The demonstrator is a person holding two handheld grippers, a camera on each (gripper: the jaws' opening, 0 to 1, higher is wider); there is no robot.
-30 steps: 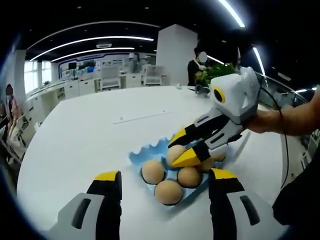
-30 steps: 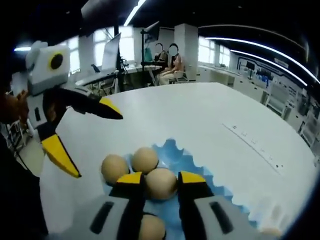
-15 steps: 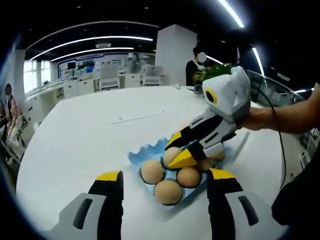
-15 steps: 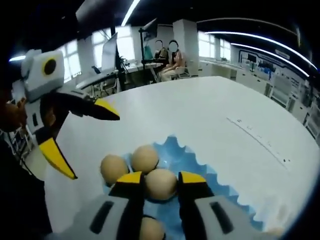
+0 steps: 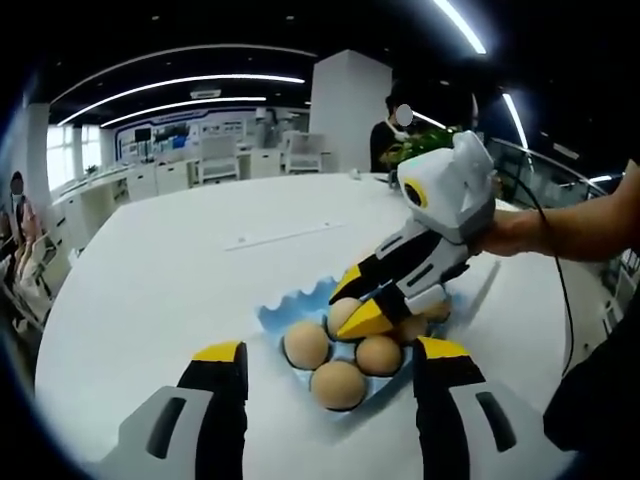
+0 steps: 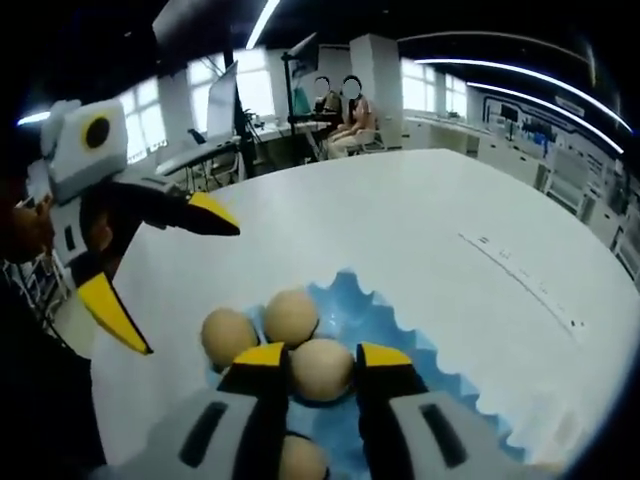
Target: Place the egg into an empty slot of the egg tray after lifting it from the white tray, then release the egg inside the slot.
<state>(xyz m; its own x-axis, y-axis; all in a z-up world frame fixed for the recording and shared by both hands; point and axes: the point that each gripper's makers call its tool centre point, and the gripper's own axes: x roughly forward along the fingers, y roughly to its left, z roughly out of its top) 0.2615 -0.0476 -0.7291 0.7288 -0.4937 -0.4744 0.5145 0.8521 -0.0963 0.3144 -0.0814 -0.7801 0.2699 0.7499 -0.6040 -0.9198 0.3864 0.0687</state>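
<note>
A blue egg tray (image 5: 275,312) (image 6: 400,325) lies on the white table and holds several brown eggs. My right gripper (image 6: 323,356) is low over the tray, shut on one egg (image 6: 322,370) that rests in a slot. From the left gripper view, that same right gripper (image 5: 360,300) reaches in from the right, its yellow tips on either side of the egg (image 5: 343,313). My left gripper (image 5: 330,352) hangs open just in front of the tray with nothing between its fingers. It also appears, open, in the right gripper view (image 6: 180,285) to the left of the tray.
The big white round table (image 5: 170,260) spreads out behind and to the left of the tray. A person's hand (image 5: 520,235) holds the right gripper. A green plant (image 5: 430,145) and seated people (image 6: 340,115) are beyond the table's far edges.
The right gripper has edged slightly along the tray with the egg still between its jaws. The left gripper stays open in the same place.
</note>
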